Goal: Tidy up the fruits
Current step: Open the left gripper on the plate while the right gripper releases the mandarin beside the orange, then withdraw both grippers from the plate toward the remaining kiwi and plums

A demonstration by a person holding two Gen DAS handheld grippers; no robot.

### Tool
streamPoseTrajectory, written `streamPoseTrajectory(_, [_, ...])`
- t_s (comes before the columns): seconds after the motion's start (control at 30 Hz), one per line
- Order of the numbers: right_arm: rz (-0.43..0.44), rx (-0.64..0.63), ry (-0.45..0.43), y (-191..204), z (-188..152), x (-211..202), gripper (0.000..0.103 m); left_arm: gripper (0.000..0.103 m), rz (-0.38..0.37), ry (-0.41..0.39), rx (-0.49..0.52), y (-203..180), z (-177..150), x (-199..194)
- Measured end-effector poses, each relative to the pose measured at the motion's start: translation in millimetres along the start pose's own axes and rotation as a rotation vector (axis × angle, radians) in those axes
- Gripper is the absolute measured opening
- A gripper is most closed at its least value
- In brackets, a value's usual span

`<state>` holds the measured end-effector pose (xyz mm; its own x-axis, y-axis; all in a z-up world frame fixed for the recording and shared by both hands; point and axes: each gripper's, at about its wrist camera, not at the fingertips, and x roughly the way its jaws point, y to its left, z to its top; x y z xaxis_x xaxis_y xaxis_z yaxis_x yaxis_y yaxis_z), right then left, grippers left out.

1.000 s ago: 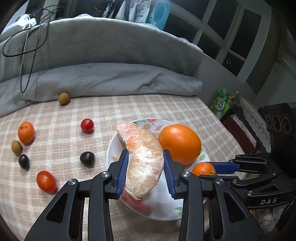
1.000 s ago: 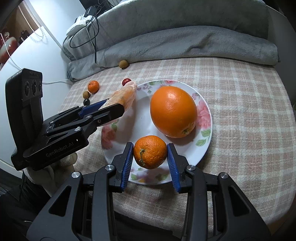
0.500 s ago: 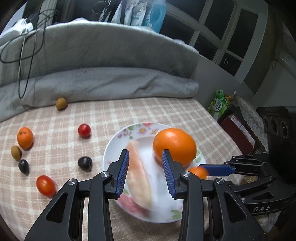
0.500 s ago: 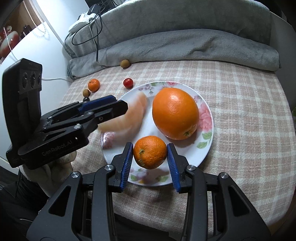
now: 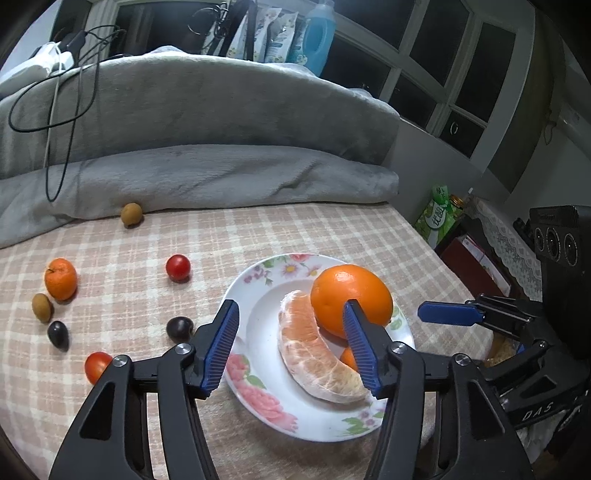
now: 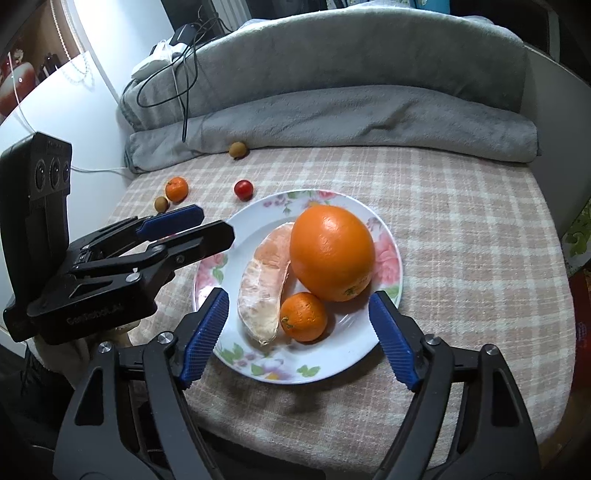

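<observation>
Left wrist view: my left hand-held gripper [image 5: 291, 347] has just been opening; its blue pads stand apart with nothing pressed between them. The peeled pomelo segment [image 5: 317, 358] lies loose on the flowered plate [image 5: 258, 321] in the gap, against the large orange [image 5: 351, 299]. Only a sliver of the small mandarin [image 5: 348, 357] shows behind the right finger.

Right wrist view: my right hand-held gripper [image 6: 299, 339] has likewise just been opening. Jaws wide, the mandarin [image 6: 303, 316] sits free on the plate [image 6: 354, 354] between them, touching neither pad.

Off the plate, on the checked pink-and-cream cloth covering the bench [image 5: 258, 229]: a dark plum [image 5: 180, 328] just beside the plate rim, a cherry tomato [image 5: 178, 267] further back, a second tomato [image 5: 96, 366] near my left finger. At the left edge, a second mandarin [image 5: 61, 278], a brown longan [image 5: 41, 306] and a dark grape [image 5: 58, 333] cluster close together. Another longan [image 5: 131, 214] rests against the folded grey blanket [image 5: 221, 177] along the far side.

Room: black cables [image 5: 70, 92] trail over the blanket. Dark window panes [image 5: 461, 74] behind, blue bottle [image 5: 319, 33] on the sill. White wall [image 6: 122, 74] on the left in the right wrist view.
</observation>
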<state>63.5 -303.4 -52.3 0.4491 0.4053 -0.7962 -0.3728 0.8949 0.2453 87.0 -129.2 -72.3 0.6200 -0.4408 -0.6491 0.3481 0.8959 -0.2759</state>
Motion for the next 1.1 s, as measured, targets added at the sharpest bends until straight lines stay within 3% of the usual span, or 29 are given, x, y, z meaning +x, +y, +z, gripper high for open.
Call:
streamPoseTrajectory(0.73, [-0.040, -0.007, -0.141, 15.4, 40.3, -14.0, 0.081, 0.058, 0.087, -0.053, -0.067, 50.7, -3.1, -32.0])
streamPoseTrajectory(0.87, [-0.040, -0.006, -0.156, 20.5, 49.6, -11.8, 0.099, 0.058, 0.116, -0.063, -0.083, 66.1, -5.0, -39.8])
streamPoseTrajectory(1.1, [-0.054, -0.056, -0.140, 37.6, 69.4, -0.1, 0.099, 0.058, 0.172, -0.078, -0.102, 96.4, -7.1, -53.0])
